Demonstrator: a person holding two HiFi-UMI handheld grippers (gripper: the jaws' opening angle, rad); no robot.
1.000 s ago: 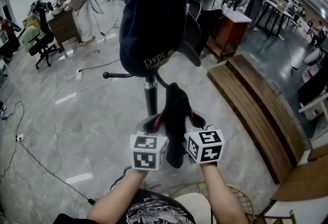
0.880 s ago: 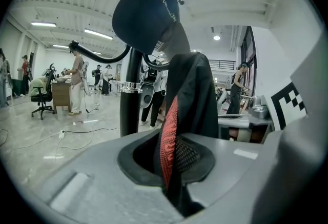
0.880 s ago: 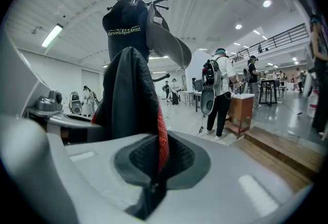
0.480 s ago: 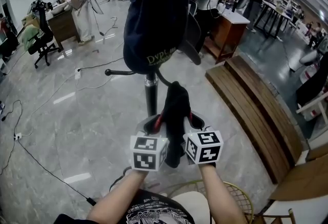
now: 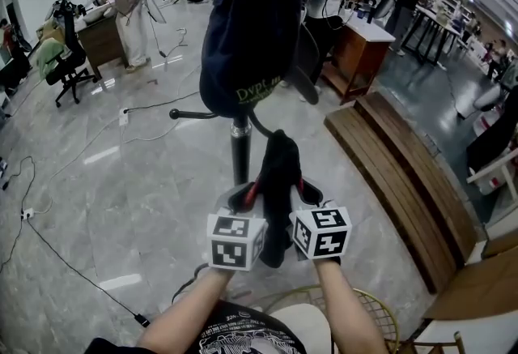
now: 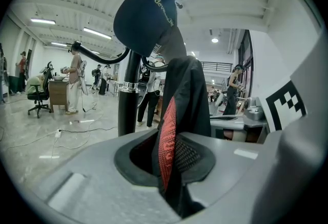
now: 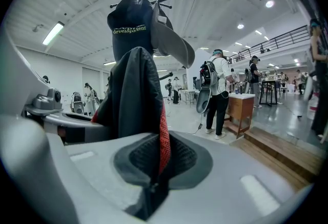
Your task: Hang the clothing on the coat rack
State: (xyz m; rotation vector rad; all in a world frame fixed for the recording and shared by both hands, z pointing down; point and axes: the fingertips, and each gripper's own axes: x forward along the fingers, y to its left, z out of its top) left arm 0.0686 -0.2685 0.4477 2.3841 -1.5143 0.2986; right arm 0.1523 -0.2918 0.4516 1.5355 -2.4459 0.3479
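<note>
1. The left gripper point(image 5: 245, 195) is nearly closed, its jaws pinching a fold of the black garment point(image 5: 278, 170). In the left gripper view the cloth, edged with a red mesh strip, rises straight up from between the jaws.
2. The right gripper point(image 5: 306, 192) sits just beside the left one, on its right. It is clamped on the same garment, and the right gripper view shows the black cloth and red strip squeezed between its jaws.
3. The garment stands up in a bunch between the two grippers, and a loose end hangs below them between their marker cubes.
4. The coat rack point(image 5: 239, 151) stands just ahead of both grippers, its dark pole rising behind the garment. Whether cloth and pole touch cannot be told.
5. A navy cap point(image 5: 247, 28) hangs on the rack, above and ahead of the grippers and higher than the top of the garment.
6. A wooden bench point(image 5: 405, 174) lies ahead and to the right of the right gripper.
</note>
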